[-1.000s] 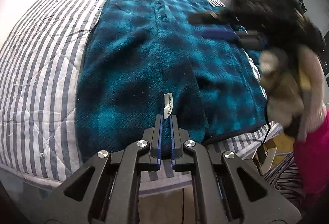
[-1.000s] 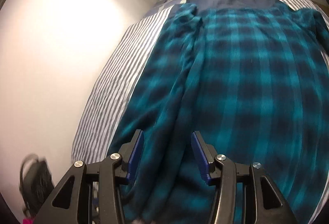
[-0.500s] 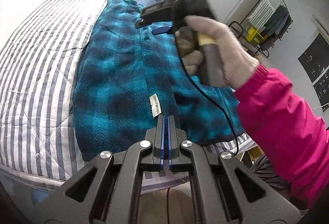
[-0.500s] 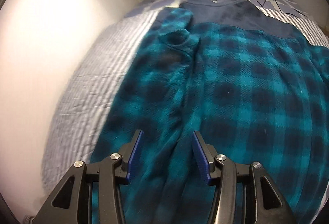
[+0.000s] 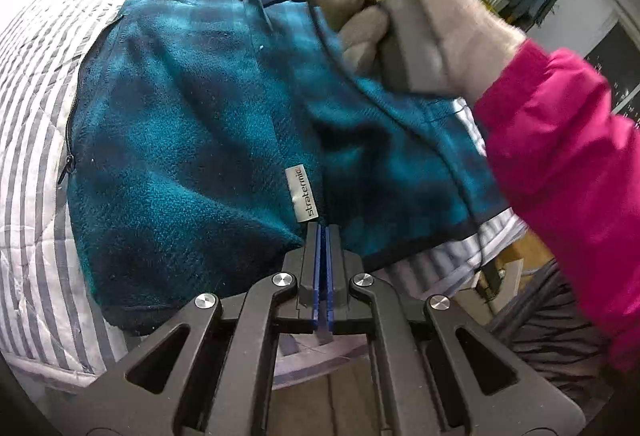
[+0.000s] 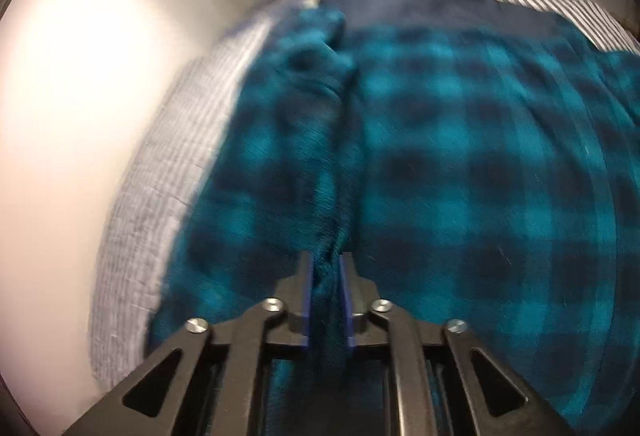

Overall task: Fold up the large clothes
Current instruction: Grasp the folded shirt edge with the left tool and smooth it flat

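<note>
Broadly, bed: a grey-and-white striped quilted bedcover (image 5: 36, 139) fills the left of the left wrist view and serves as the flat folding surface.
Garment: a large teal-and-black checked fleece jacket (image 5: 192, 123) lies spread over the bedcover, filling the middle of both views, hem toward the cameras so both edges can be lifted together.
Sleeve and hand: a pink sleeve (image 5: 560, 163) and grey-gloved hand (image 5: 424, 7) reach in from the right of the left wrist view, carrying the right tool toward the jacket's upper part.
Right gripper (image 6: 326, 268): at lower centre, its jaws have just been closing and now pinch a raised ridge of fleece, likely to carry that side over.
Left gripper (image 5: 322, 232): at lower centre, fully closed at the hem; whether cloth is caught is unclear.
Label: a small white woven tag (image 5: 302, 191) sits just above those tips.
</note>
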{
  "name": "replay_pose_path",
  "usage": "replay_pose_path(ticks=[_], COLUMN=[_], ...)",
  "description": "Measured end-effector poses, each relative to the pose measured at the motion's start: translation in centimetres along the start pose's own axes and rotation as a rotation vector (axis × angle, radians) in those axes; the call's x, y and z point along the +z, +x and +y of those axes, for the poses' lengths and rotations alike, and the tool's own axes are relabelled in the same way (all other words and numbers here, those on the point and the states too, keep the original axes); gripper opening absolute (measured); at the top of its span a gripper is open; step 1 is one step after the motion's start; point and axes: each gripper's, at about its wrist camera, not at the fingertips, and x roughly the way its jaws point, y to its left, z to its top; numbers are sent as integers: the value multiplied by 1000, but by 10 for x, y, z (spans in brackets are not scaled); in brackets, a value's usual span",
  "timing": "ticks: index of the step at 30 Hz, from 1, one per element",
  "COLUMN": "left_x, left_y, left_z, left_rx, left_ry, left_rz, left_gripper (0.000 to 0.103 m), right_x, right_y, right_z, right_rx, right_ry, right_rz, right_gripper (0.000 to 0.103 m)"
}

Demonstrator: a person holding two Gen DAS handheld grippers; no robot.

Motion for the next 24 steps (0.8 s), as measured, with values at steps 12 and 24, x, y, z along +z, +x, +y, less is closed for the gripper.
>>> replay_pose_path(ticks=[12,24], left_x=[-33,-10], left_y=[-98,-61], left_z=[27,139], left_rx=[14,-140], left_ry=[2,-458], left_rz=[-157,-97], left_gripper=[1,67], right_x=[-64,-157], right_y=[-78,-71], right_z=[69,52], right_rx=[80,0], right_ry=[-219,-215], right_rz=[-36,18], right_gripper=[31,35])
